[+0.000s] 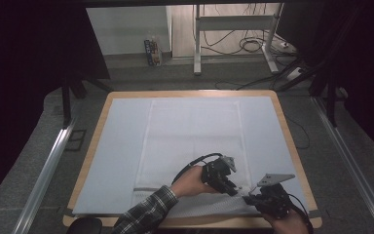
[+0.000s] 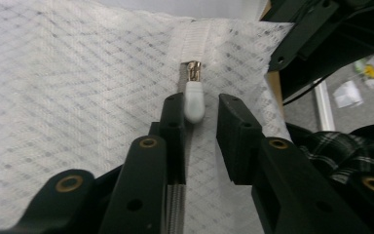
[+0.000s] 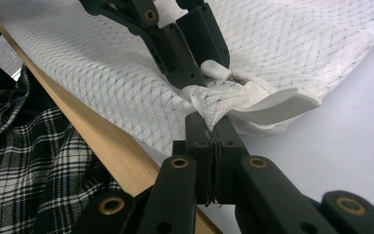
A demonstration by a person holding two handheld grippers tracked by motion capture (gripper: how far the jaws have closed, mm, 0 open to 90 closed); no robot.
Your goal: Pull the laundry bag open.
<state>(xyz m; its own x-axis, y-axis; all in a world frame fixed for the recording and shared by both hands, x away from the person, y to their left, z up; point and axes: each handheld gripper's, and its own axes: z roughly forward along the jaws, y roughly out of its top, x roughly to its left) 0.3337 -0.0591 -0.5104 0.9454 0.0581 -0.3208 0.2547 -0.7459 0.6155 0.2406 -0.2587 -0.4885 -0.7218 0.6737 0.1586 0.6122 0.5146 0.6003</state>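
Lab-like recording room: black curtains (image 1: 24, 73), floor cables (image 1: 246, 44), railed worktable (image 1: 102, 117).

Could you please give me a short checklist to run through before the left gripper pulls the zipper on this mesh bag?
1. Right gripper pinching the mesh bag corner: ok, shut on fabric.
2. Zipper pull between left gripper jaws: ok.
3. Left jaws clamped on pull: not ok, gap visible.
4. Bag flat on the table: ok.
5. Zipper track free of snags: cannot tell.
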